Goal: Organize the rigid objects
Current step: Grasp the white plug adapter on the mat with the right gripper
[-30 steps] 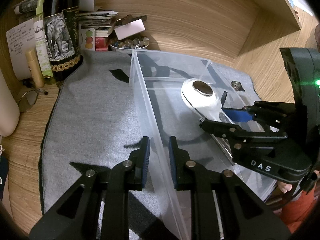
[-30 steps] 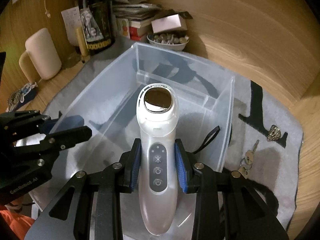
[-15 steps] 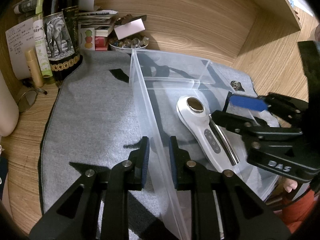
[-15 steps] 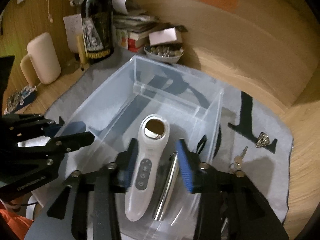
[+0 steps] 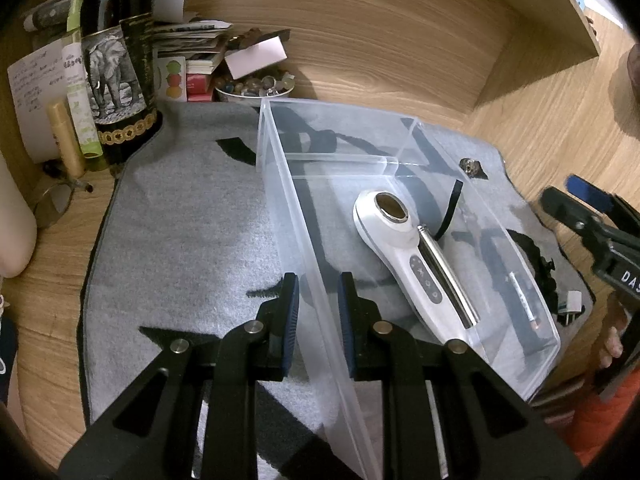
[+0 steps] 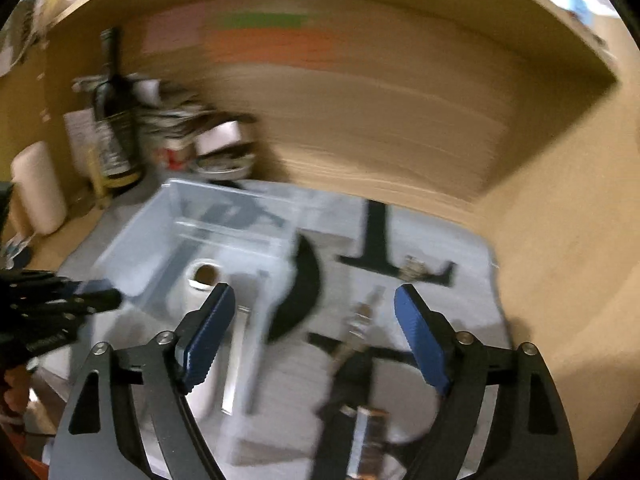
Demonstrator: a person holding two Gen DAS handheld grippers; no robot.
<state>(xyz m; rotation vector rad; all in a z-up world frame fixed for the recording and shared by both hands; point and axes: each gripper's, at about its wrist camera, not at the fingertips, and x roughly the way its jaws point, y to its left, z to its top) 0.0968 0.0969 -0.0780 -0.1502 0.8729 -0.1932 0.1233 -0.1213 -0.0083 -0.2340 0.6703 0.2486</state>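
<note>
Pinching the bin [image 5: 294, 216] wall, my left hand-held gripper [image 5: 318, 312] sits at 6 o'clock in its view, pads tight on the clear plastic. Inside the bin, toward 3 o'clock, the white device [image 5: 400, 248] lies flat with a metal rod [image 5: 446, 276] touching its right side. In the right view, blurred, my right hand-held gripper [image 6: 314, 336] is opening, nothing between its pads; the device [image 6: 200, 292] lies at 9 o'clock, keys [image 6: 362, 316] on the mat [image 6: 440, 240] near centre.

Black fingers [image 5: 289, 312] are wearing ribbed blue pads and silver screws; white "DAS" lettering [image 5: 630, 279] is showing at three o'clock.
</note>
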